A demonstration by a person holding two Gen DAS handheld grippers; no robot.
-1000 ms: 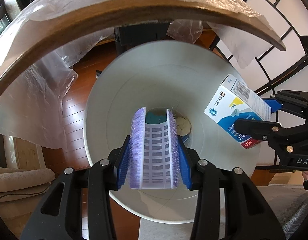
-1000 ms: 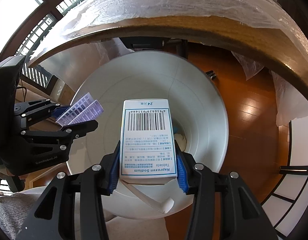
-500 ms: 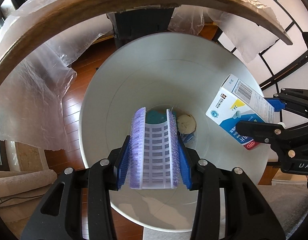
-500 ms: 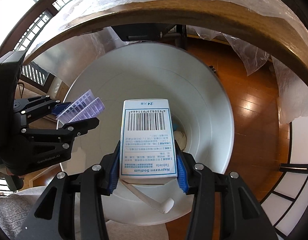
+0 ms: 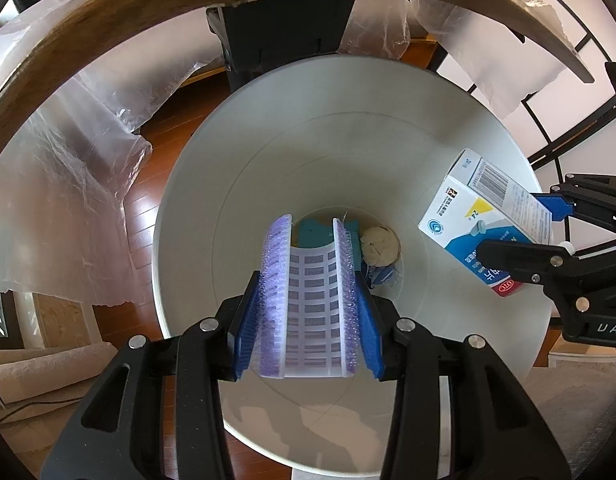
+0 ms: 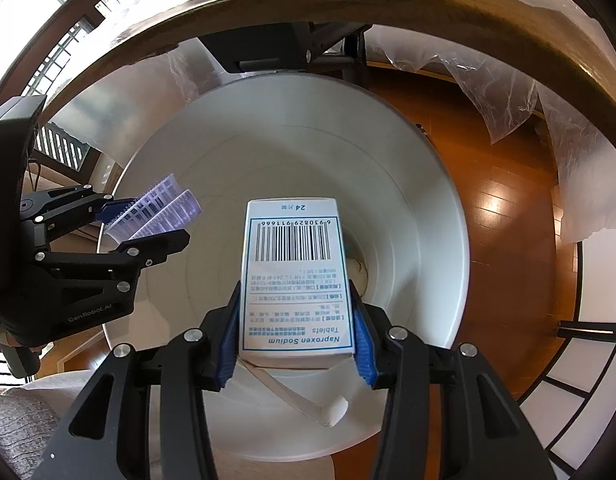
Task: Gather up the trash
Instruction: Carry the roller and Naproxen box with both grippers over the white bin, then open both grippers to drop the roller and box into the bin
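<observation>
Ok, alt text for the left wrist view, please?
The left hand-held gripper grips a folded purple bristly strip above an open white bin with trash at the bottom. At right, the right hand-held gripper holds a medicine box over the rim.

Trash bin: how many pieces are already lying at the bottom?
3 visible: a teal piece, a crumpled beige wad and a blue scrap in the trash bin. The purple plastic strip may hide more.

bright daylight fills both views, pouring in from windows (image 6: 48,28) at the upper left of the right wrist frame. glare patches shine on the wooden floor (image 6: 503,200) and plastic sheeting (image 5: 68,168). fisheye bending curves the tabletop edge (image 5: 108,20) into an arc; corners go black. focus stays sharp, no motion blur.
</observation>
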